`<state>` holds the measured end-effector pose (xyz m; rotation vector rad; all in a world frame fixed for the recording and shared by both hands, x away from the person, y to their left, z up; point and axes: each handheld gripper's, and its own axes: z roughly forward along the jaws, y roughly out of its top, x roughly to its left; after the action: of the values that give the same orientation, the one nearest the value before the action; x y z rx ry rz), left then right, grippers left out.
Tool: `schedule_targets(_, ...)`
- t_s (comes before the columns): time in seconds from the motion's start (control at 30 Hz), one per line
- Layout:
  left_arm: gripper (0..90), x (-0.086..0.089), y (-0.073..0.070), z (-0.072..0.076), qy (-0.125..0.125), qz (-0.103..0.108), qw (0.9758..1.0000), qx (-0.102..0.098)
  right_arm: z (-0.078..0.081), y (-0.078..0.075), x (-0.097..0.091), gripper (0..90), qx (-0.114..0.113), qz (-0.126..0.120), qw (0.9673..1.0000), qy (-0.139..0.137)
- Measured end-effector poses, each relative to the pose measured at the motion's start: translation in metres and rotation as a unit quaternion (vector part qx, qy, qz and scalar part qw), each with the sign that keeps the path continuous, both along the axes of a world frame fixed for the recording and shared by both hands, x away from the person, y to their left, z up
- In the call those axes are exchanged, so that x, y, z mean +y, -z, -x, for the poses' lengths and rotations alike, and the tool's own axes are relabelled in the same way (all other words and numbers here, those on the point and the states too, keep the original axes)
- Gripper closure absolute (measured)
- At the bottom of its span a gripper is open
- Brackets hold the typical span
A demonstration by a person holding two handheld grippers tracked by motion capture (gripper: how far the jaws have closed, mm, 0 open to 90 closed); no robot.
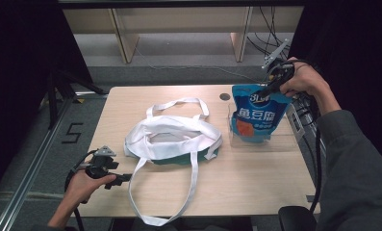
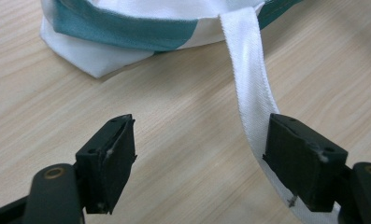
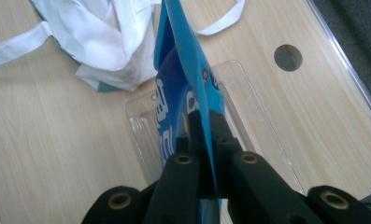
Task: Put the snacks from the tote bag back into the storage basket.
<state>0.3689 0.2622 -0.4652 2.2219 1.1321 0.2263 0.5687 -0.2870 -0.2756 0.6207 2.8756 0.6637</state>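
Note:
A blue snack pouch [image 1: 254, 115] with white lettering hangs over a clear plastic tray [image 1: 285, 139] at the table's right. My right gripper [image 1: 270, 86] is shut on the pouch's top edge [image 3: 188, 70], and the pouch dangles down into the tray [image 3: 146, 126]. A white tote bag with a teal band [image 1: 171, 139] lies open in the middle of the table. My left gripper [image 1: 123, 179] rests at the front left, open, its jaws wide apart [image 2: 199, 158]. One long white handle strap [image 2: 251, 88] of the bag runs past the inner face of one jaw.
A round cable hole [image 1: 224, 96] sits in the table top behind the tray. The bag's long strap [image 1: 191, 192] loops toward the table's front edge. Wooden shelving and cables stand beyond the far edge. A dark curtain flanks both sides.

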Motion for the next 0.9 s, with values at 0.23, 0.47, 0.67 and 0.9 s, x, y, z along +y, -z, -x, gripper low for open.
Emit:
schedule_targets(0.23,24.1,0.001,0.0,0.001,0.002,-0.002,1.0,-0.001,0.003,0.005,-0.006,88.6,-0.012,-0.021,0.9993,0.029)
schedule_targets(0.47,24.1,0.001,0.0,0.001,0.008,-0.003,1.0,-0.002,0.013,0.005,-0.015,64.0,-0.061,-0.078,0.9906,0.094)
schedule_targets(0.67,24.0,0.001,0.002,0.001,0.004,0.004,1.0,-0.007,0.035,0.0,-0.022,52.3,-0.115,-0.1,0.9755,0.158)
schedule_targets(0.9,24.1,0.001,0.002,0.001,0.002,0.007,0.9999,-0.009,0.065,0.0,-0.03,45.1,-0.145,-0.111,0.9616,0.205)
